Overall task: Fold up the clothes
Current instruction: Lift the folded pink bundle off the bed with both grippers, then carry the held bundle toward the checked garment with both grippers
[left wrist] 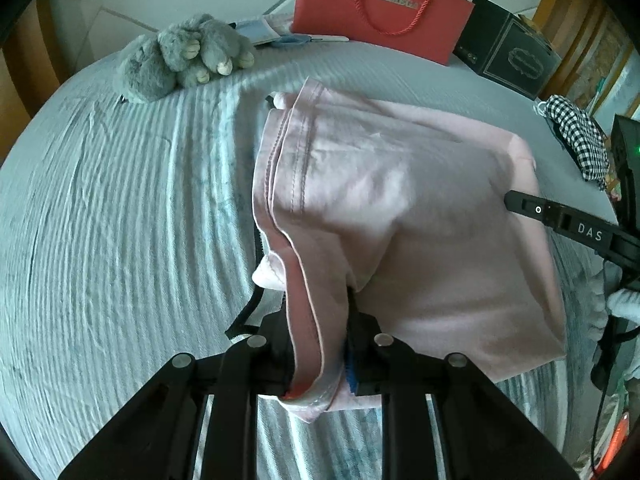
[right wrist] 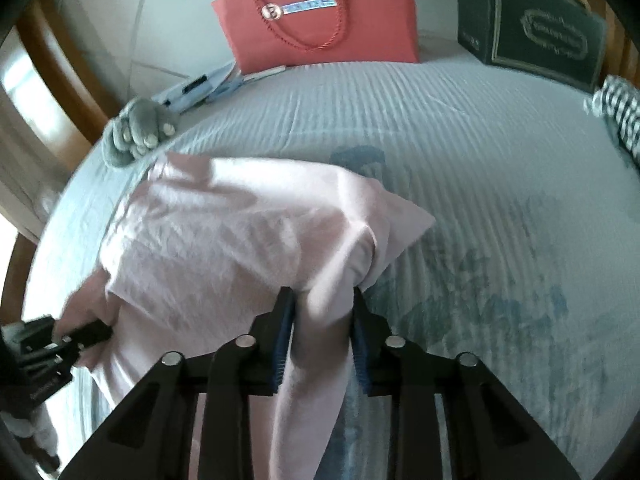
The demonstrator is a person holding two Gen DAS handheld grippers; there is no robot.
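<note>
A pale pink garment (left wrist: 400,208) lies partly folded on the light blue striped bedsheet (left wrist: 120,220). My left gripper (left wrist: 316,320) is shut on its stitched hem at the near left corner and lifts that edge. My right gripper (right wrist: 322,300) is shut on the garment (right wrist: 224,240) at its near right corner, with cloth hanging down between the fingers. The right gripper shows at the right edge of the left wrist view (left wrist: 516,202). The left gripper shows at the lower left of the right wrist view (right wrist: 86,332).
A grey plush toy (left wrist: 180,56) lies at the far left of the bed. A red paper bag (left wrist: 376,8) and a dark box (left wrist: 508,52) stand at the far edge. A black-and-white checked cloth (left wrist: 580,136) lies at the right. Papers (right wrist: 200,88) lie near the bag.
</note>
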